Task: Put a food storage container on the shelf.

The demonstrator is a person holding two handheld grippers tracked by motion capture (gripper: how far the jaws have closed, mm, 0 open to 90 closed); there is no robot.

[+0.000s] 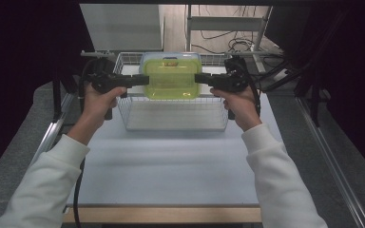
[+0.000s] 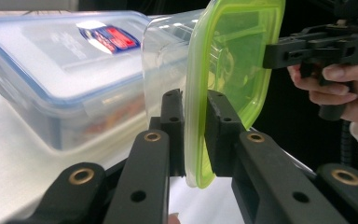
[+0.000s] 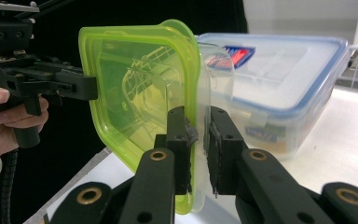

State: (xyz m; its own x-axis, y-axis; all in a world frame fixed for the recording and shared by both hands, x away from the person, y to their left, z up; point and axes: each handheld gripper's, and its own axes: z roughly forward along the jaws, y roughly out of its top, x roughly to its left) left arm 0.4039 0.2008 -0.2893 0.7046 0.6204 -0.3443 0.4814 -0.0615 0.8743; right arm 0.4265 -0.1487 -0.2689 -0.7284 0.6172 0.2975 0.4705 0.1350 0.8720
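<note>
A clear container with a lime-green lid (image 1: 171,78) is held on its side, lid toward me, over the back of a wire basket (image 1: 123,111). My left gripper (image 1: 146,80) is shut on its left rim and my right gripper (image 1: 197,79) on its right rim. In the left gripper view the jaws (image 2: 195,95) pinch the green lid (image 2: 233,60) edge, with the right gripper (image 2: 272,53) clamped on the far side. The right gripper view has its jaws (image 3: 197,112) closed over the lid (image 3: 130,84) and clear wall, the left gripper (image 3: 91,88) opposite.
A larger clear box with a blue-rimmed lid and a label (image 1: 171,57) (image 2: 51,60) (image 3: 284,79) lies flat just behind the held container, at the basket's rear. The white table (image 1: 171,166) stretches in front. Metal rails and cables lie on both sides.
</note>
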